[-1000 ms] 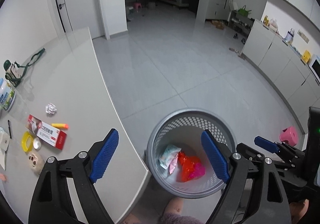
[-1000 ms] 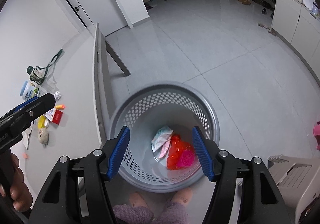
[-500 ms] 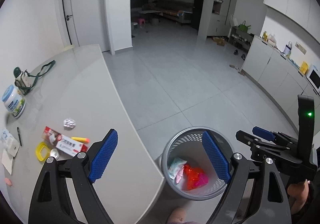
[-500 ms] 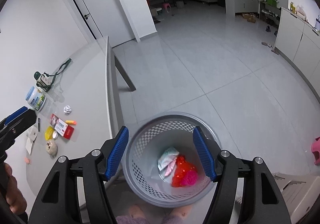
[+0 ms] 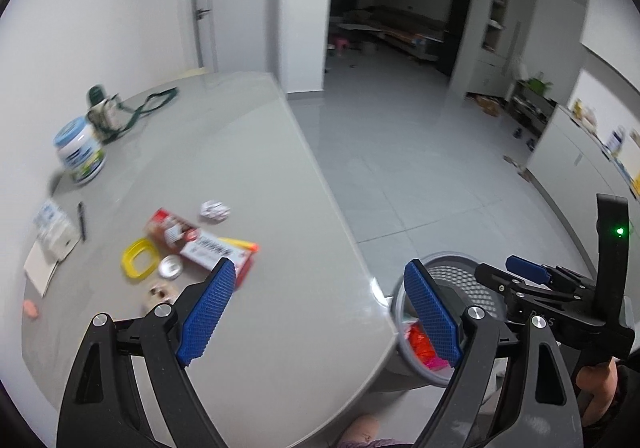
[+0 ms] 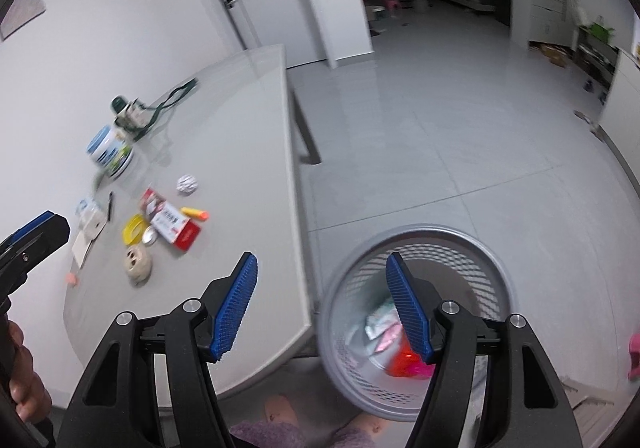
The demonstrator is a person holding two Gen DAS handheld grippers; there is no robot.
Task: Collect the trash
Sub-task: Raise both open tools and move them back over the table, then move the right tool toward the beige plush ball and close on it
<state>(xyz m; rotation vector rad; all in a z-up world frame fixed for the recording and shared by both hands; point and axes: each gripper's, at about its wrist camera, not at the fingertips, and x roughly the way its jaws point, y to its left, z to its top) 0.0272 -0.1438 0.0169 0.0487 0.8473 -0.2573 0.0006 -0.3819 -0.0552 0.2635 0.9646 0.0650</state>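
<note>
Tongs left (image 5: 316, 306) and right (image 6: 322, 306) spread empty, table (image 5: 260, 176) clutter beyond, basket (image 6: 504, 252) beside.

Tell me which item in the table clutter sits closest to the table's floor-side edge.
The orange marker, lying flat beside the red-and-white box. Its tip reaches further toward the table edge than the crumpled paper ball or the yellow ring.

The table (image 5: 256, 152) has a smooth, semi-gloss grey top; beside it, the floor (image 5: 400, 152) is glossy tile. The bin (image 6: 500, 260) is perforated grey plastic. On the table, the wad (image 6: 187, 184) is crumpled paper.
</note>
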